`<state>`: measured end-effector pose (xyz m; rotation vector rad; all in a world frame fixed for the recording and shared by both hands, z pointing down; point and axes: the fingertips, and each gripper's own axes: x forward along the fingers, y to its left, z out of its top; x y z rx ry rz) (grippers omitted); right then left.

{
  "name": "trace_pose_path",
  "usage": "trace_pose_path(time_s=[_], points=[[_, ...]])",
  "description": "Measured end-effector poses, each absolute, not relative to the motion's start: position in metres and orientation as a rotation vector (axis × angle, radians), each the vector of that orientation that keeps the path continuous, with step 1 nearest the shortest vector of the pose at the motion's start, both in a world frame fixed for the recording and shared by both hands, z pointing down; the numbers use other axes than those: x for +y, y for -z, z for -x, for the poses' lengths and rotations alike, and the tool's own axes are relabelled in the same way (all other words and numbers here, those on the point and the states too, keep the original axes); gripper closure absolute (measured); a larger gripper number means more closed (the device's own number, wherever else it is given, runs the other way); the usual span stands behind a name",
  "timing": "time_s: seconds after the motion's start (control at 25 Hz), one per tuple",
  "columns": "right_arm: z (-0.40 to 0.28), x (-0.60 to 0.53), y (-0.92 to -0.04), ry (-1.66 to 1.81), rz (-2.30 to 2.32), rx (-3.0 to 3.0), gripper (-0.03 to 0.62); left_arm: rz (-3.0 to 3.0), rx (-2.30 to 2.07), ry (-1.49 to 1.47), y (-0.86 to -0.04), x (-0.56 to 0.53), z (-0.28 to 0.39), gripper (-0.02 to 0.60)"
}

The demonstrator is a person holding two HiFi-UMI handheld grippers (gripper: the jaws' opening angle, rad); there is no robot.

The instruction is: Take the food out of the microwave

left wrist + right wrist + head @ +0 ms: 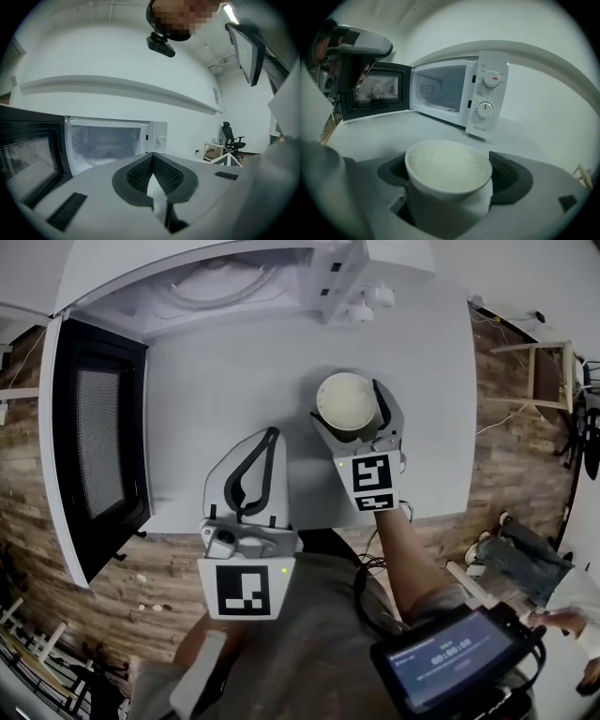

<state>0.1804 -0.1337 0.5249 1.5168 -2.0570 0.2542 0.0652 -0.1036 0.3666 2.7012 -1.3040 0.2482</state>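
A white bowl of pale food (347, 401) (449, 168) is held between the jaws of my right gripper (351, 409) (451, 176), over the white table in front of the microwave. The white microwave (225, 282) (454, 91) (110, 143) stands at the table's far edge with its black door (94, 442) swung wide to the left. Its cavity shows only the glass turntable (217, 279). My left gripper (251, 474) (152, 176) hovers near the table's front edge, left of the bowl, with its jaws together and nothing between them.
The white table (234, 381) ends just in front of both grippers. The open door (26, 157) juts out over the table's left side. Wooden floor surrounds the table, with a wooden stool (548, 371) at right. A tablet (450, 657) hangs at my waist.
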Motion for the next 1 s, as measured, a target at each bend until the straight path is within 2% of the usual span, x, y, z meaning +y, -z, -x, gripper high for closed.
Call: trace_pose_path(time_s=[0.6,0.72,0.88,0.96,1.0], points=[[-0.181,-0.108,-0.526,-0.387,-1.429,-2.108,0.075,-2.651,-1.373,-0.245,-0.363,-0.104,-0.051,0.575],[-0.183,-0.093,-0.5,-0.372,-1.464,-2.137,0.076,-2.618,-1.445,-0.213,-0.36,-0.105,-0.044,0.575],[-0.171,-0.083,-0.425,-0.307,-1.572,-2.268,0.083,-2.563,-1.522,-0.167,-0.344,-0.1,-0.036,0.575],[-0.154,-0.083,-0.385,-0.286,-1.58,-2.403,0.143,-2.545,-1.55,-0.114,-0.33,-0.093,-0.035,0.575],[-0.145,-0.084,-0.364,-0.267,-1.58,-2.477,0.217,-2.544,-1.567,-0.094,-0.323,-0.09,-0.034,0.575]])
